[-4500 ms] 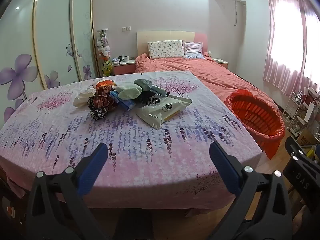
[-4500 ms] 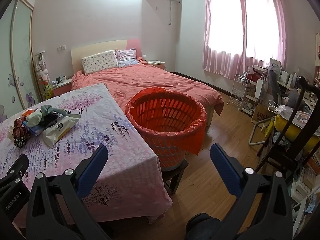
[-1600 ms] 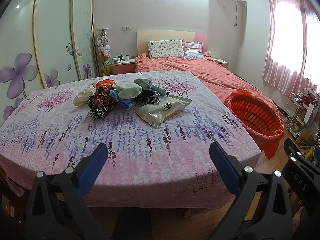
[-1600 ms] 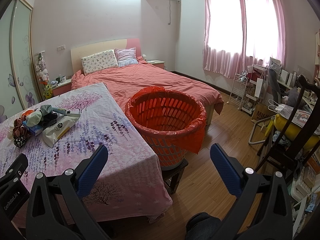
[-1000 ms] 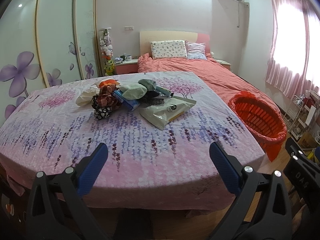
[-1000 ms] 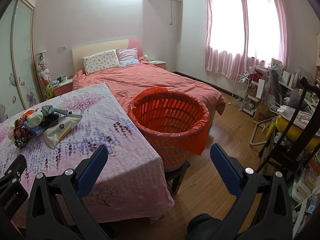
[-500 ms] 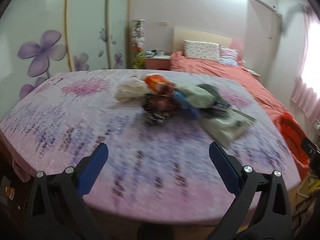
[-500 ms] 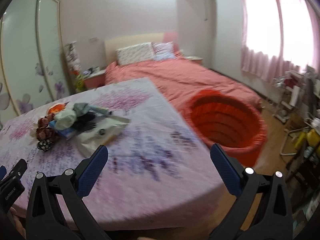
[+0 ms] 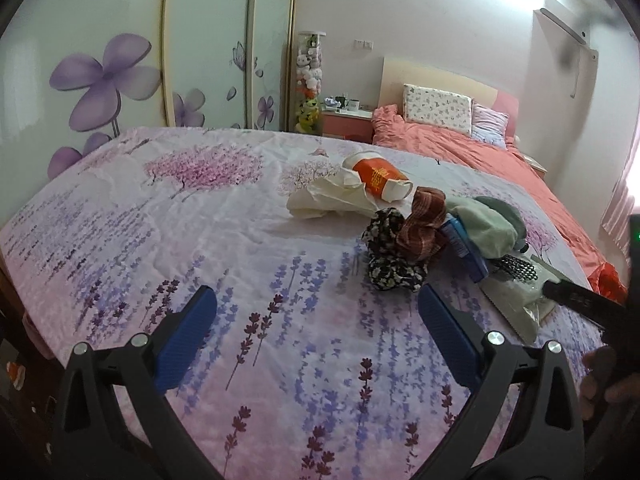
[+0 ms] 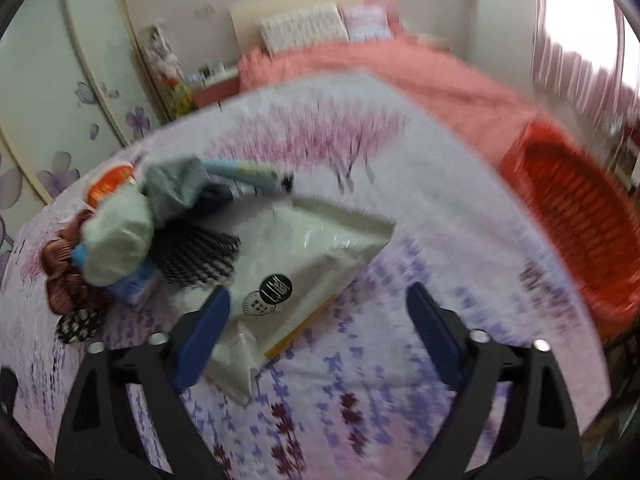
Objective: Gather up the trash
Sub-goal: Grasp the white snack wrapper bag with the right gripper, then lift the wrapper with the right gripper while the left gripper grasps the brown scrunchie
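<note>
A heap of trash lies on the floral tablecloth [image 9: 224, 240]: a crumpled cream bag [image 9: 328, 200], an orange carton [image 9: 378, 176], dark patterned and brown cloth scraps [image 9: 404, 248], a pale green wad [image 9: 486, 228] and a white wipes pack [image 10: 296, 272]. My left gripper [image 9: 316, 332] is open and empty, low over the cloth just left of the heap. My right gripper [image 10: 316, 320] is open and empty, its left finger beside the wipes pack. The red-lined basket [image 10: 580, 220] stands off the table's right edge.
A bed with a salmon cover [image 9: 480, 152] is behind the table. Sliding wardrobe doors with purple flowers [image 9: 120, 80] line the left wall. The right gripper's body [image 9: 600, 304] shows at the right of the left wrist view.
Both grippers have swung left and moved in over the table toward the heap. The right one now hangs over the wipes pack; the basket has slid to the view's right edge.
</note>
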`<state>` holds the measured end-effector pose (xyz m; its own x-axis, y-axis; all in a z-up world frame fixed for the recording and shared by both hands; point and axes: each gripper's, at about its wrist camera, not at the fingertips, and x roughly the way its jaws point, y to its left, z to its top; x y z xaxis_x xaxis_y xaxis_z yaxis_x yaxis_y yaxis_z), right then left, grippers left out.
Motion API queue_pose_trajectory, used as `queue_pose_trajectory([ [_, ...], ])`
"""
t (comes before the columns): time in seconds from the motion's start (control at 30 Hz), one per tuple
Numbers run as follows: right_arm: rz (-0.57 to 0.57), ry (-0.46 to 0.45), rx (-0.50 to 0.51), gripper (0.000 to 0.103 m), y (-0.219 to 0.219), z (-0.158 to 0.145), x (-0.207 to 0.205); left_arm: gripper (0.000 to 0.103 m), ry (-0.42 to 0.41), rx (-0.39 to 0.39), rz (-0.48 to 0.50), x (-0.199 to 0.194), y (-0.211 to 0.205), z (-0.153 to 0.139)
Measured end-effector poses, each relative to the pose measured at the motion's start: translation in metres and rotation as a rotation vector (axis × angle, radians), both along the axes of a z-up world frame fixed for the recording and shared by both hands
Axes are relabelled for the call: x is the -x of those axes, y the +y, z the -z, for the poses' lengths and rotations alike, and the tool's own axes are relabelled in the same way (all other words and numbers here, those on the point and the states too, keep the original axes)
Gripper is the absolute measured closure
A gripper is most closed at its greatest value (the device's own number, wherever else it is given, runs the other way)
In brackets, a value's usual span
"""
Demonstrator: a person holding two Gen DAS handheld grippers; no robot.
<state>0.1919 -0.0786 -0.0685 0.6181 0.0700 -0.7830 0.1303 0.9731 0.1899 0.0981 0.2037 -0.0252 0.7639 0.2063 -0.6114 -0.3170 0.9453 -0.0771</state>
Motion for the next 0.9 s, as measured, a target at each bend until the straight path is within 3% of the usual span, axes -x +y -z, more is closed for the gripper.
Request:
queue_pose_trajectory([
  [0.07, 0.012, 0.022, -0.06, 0.025, -0.005, 0.007, -0.005, 0.005, 0.013, 0.01, 0.005, -0.004, 0.002, 0.005],
  [0.1, 0.018, 0.008, -0.057, 0.032, -0.005, 0.005, -0.005, 0.005, 0.016, 0.012, 0.008, -0.006, 0.002, 0.007],
  [0.17, 0.006, 0.003, -0.063, 0.038, -0.004, 0.004, -0.01, 0.005, 0.024, 0.01, 0.016, -0.011, 0.001, 0.01],
  [0.4, -0.034, -0.029, -0.088, 0.09, 0.001, 0.006, -0.026, 0.005, 0.028, 0.009, 0.028, -0.029, -0.001, 0.013],
  [0.57, -0.027, -0.073, -0.073, 0.098, -0.01, 0.002, -0.035, 0.008, 0.027, 0.022, 0.059, -0.042, -0.003, 0.012],
  [0.73, 0.086, -0.114, -0.039, 0.098, -0.035, -0.01, -0.045, 0.017, 0.038, 0.039, 0.103, -0.056, -0.01, 0.014],
  [0.9, 0.085, -0.124, -0.013, 0.098, -0.044, -0.01, -0.046, 0.025, 0.04, 0.067, 0.136, -0.07, -0.018, 0.011],
])
